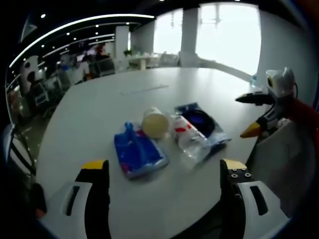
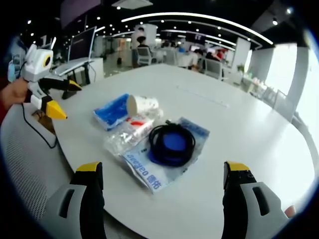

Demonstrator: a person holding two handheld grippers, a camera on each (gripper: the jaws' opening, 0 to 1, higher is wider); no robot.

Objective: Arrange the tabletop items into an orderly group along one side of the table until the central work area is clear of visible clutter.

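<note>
- Clustered near one curved edge of the large white table (image 1: 99, 114) lie four items, touching or overlapping one another: a blue packet (image 1: 138, 152), a white paper cup (image 1: 154, 122), a clear plastic bag (image 1: 189, 137) and a blue-printed pouch (image 1: 202, 122).
- In the right gripper view the same group shows as the blue packet (image 2: 112, 110), the paper cup (image 2: 141, 105), the clear plastic bag (image 2: 130, 132) with red marks inside, and the blue-printed pouch (image 2: 167, 152) with a coil of black cable (image 2: 172, 143) on top of it.
- The cup lies on its side; in the right gripper view its open mouth faces the near table edge and its long axis runs toward the table's middle.
- The clear bag's long axis runs beside the pouch, between pouch and blue packet.
- Beyond the cluster the tabletop is bare, with wide room toward the far edge and the far side; the white table (image 2: 239, 114) stretches away uncluttered.
- The left gripper (image 1: 164, 172) hangs over the near edge, jaws spread wide with nothing between them.
- The right gripper (image 2: 162, 172) likewise stands wide apart and empty, over the edge nearest the pouch.
- Each gripper also appears at the side of the other's view.
- A mesh chair (image 2: 30, 164) sits just beside the table edge.
</note>
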